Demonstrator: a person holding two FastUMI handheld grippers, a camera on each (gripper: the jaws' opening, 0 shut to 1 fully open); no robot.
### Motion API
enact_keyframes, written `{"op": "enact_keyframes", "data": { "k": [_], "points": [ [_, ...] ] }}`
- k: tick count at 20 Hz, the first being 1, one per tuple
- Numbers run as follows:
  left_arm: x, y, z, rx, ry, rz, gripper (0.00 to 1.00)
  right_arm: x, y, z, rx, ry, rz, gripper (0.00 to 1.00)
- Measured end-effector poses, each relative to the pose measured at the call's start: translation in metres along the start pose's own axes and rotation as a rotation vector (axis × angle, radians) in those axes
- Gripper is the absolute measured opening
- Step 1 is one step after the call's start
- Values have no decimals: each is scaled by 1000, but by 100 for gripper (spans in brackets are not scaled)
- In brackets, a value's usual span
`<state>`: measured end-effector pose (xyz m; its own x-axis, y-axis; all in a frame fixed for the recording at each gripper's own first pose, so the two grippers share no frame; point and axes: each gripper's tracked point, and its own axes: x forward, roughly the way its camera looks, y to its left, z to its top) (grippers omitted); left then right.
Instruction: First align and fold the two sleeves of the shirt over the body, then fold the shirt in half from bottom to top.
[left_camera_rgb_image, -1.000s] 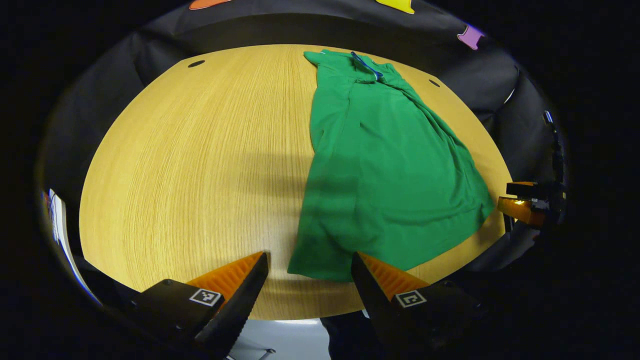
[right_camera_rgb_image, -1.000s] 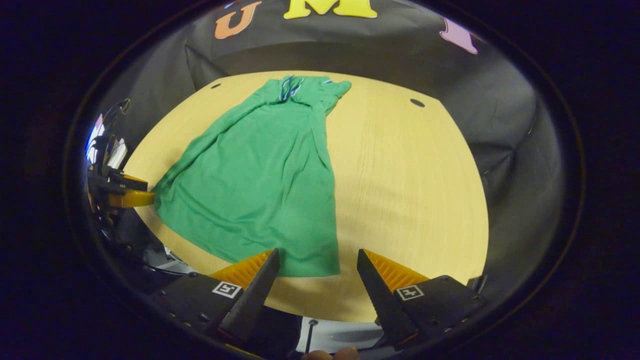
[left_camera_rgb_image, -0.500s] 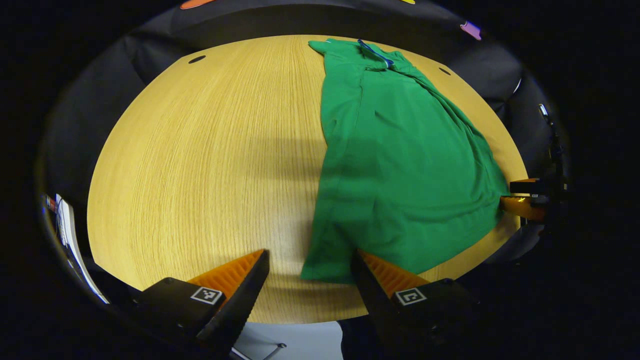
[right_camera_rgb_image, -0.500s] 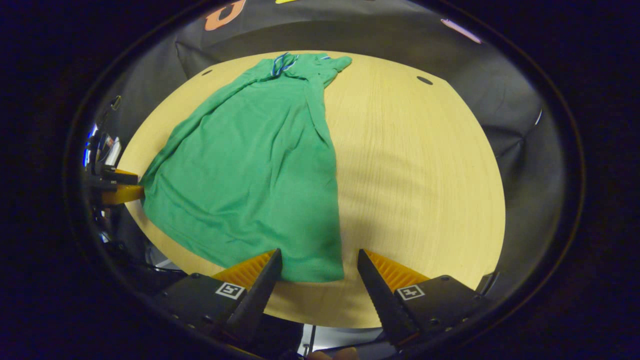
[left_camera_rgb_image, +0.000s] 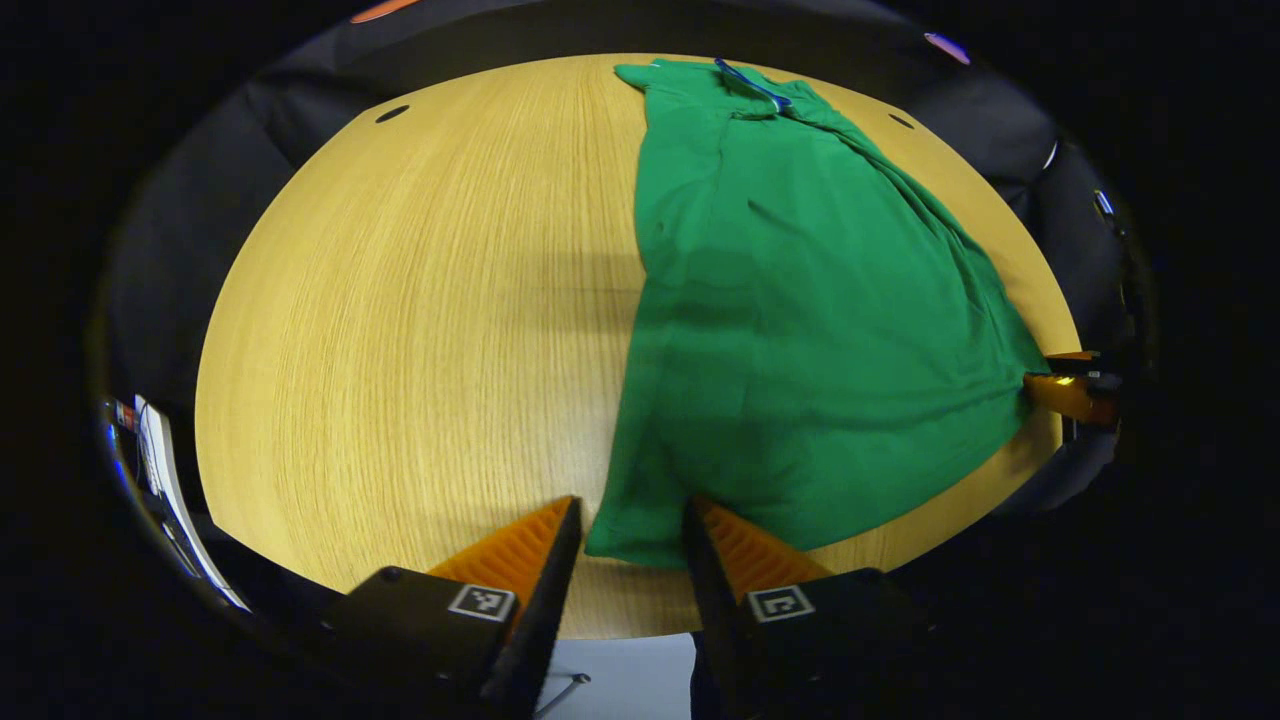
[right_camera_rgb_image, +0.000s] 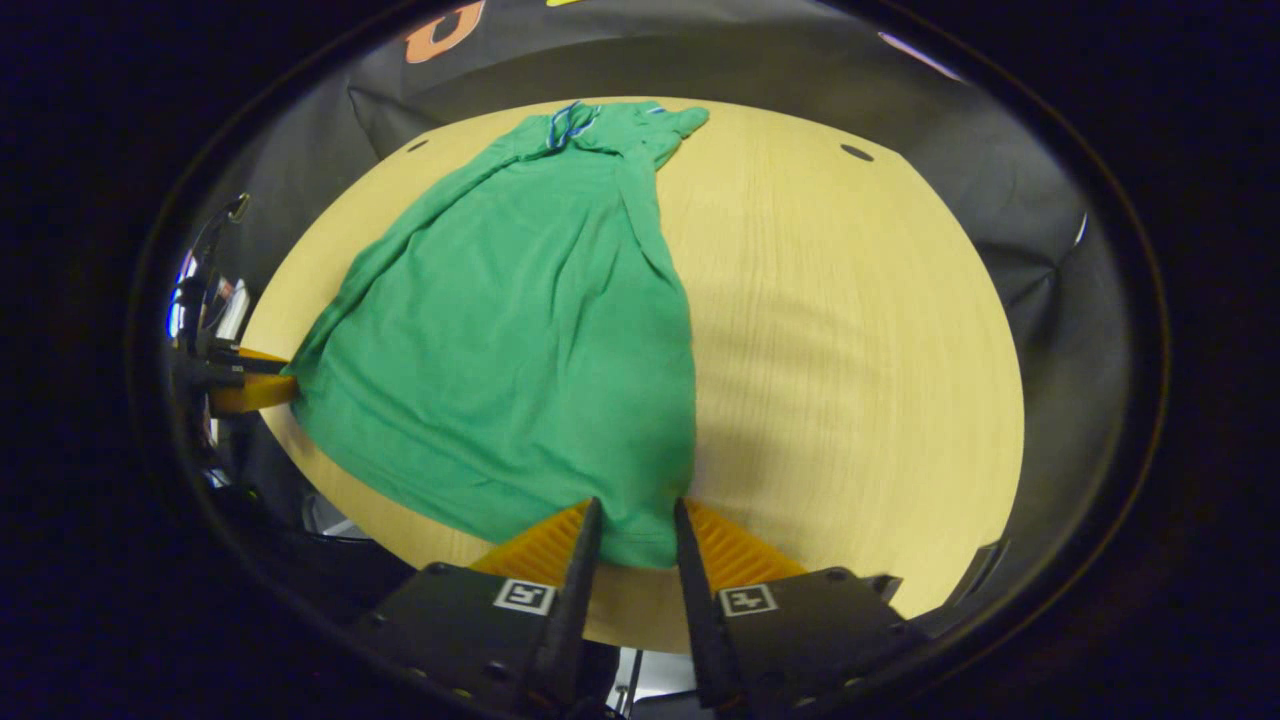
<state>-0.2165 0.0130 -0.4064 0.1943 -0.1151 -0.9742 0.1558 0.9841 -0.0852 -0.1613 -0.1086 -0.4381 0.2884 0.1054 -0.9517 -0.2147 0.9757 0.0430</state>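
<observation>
Both hand-held grippers narrowed around shirt (left_camera_rgb_image: 800, 330) hem corners.

Here's the green short-sleeved fabric shirt (left_camera_rgb_image: 800, 330), spread flat on its back along the light wood table, collar end far away and hem at the near table edge. Both sleeves are already folded in over the body, so it reads as a long panel, narrow at the blue-trimmed collar (left_camera_rgb_image: 750, 85) and flaring wider toward the hem. In the right gripper view the shirt (right_camera_rgb_image: 520, 330) shows soft lengthwise creases.
</observation>
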Motion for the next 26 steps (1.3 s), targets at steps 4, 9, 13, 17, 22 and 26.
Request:
{"op": "enact_keyframes", "data": {
  "k": [4, 9, 13, 17, 22, 26],
  "points": [
    [2, -10, 2, -4, -11, -39, 18, 1, 7, 1, 46, 11, 35, 4],
    [-15, -23, 9, -11, -29, -125, 6, -14, 10, 9, 45, -7, 57, 0],
    [-37, -24, 25, -3, -60, -160, 6, -37, 4, 28, 64, -58, 62, 0],
    [-54, -26, 49, -67, -107, -217, 6, -58, -6, 57, 108, -128, 60, 0],
    [-75, -24, 96, -43, -203, -234, 6, -79, -13, 100, 137, -216, 63, 0],
    [-88, -24, 139, -12, -295, -241, 6, -95, -17, 140, 160, -290, 70, 0]
  ]
}}
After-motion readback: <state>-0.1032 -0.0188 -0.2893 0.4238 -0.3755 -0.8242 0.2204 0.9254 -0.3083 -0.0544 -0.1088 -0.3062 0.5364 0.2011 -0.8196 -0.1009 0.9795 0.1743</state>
